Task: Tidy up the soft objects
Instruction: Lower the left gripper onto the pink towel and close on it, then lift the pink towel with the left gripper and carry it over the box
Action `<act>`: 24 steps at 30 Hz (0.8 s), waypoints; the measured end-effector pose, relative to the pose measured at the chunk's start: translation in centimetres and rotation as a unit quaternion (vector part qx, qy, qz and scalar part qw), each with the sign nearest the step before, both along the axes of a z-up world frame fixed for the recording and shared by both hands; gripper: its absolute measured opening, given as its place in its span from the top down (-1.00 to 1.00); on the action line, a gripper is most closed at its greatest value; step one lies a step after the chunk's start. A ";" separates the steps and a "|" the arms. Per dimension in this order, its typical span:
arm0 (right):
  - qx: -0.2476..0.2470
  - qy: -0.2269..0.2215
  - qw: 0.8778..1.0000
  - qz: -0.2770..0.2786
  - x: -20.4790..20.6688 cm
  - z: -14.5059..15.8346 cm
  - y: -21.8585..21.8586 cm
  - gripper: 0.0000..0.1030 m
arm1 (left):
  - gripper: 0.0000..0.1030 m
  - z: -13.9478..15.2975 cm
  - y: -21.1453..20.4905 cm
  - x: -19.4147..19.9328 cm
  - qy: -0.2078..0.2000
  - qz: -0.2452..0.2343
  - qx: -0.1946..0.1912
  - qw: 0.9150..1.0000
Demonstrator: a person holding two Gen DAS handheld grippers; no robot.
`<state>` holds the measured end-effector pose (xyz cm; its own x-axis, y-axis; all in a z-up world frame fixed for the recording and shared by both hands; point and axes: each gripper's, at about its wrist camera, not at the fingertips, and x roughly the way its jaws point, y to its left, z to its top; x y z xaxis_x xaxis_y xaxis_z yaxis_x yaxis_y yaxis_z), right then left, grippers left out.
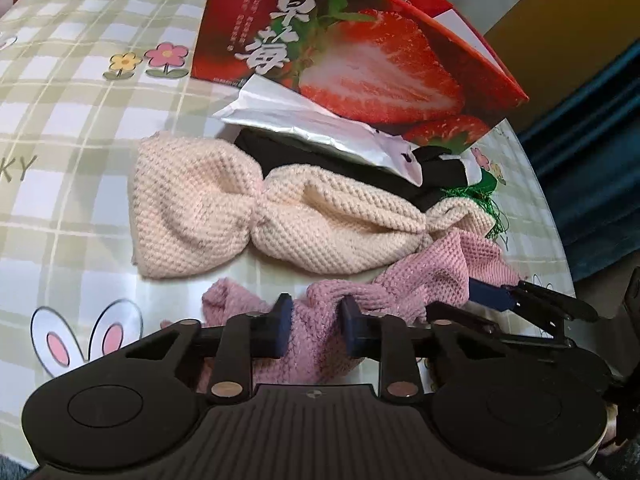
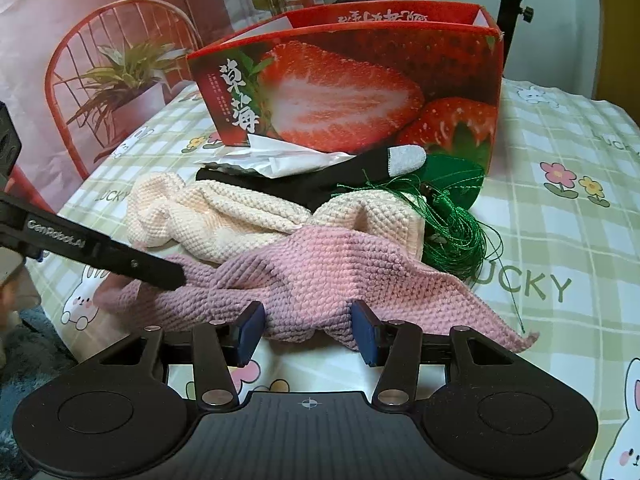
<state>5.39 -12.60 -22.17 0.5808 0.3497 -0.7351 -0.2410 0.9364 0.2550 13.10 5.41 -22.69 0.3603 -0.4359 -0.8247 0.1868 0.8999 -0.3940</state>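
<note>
A pink knitted cloth (image 1: 400,288) (image 2: 320,280) lies crumpled at the table's near edge. My left gripper (image 1: 316,320) is shut on a bunched fold of it. My right gripper (image 2: 308,332) is open, its pads on either side of the cloth's near edge. A cream knitted cloth (image 1: 240,208) (image 2: 240,220) lies behind it. A black glove (image 1: 360,164) (image 2: 320,188) with a grey fingertip and a bundle of green thread (image 2: 452,224) (image 1: 488,196) lie further back, in front of the red strawberry box (image 1: 360,52) (image 2: 360,88).
A crumpled white wrapper (image 1: 304,120) (image 2: 280,160) rests on the glove. The checked tablecloth (image 1: 80,120) (image 2: 560,240) covers the table. A red wire chair with a plant (image 2: 120,72) stands behind the table on the left. The table edge drops off to the right in the left wrist view.
</note>
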 end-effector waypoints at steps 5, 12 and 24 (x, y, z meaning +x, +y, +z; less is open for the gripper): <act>0.007 0.000 1.000 -0.003 0.0 0.0 -0.2 0.11 | 0.67 1.6 -1.1 0.2 -0.047 -0.016 0.015 0.999; 0.036 -0.021 0.999 -0.025 -0.4 0.6 -1.1 0.08 | 0.67 2.4 -2.3 -0.9 -0.119 -0.048 0.053 0.990; 0.027 -0.022 0.999 -0.032 0.2 0.0 -1.1 0.43 | 0.26 0.0 0.5 -1.8 -0.045 0.005 -0.039 0.998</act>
<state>5.61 -13.74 -22.17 0.6346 0.3498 -0.6892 -0.1934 0.9352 0.2966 11.32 5.95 -22.70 0.4353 -0.4931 -0.7533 0.2159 0.8694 -0.4444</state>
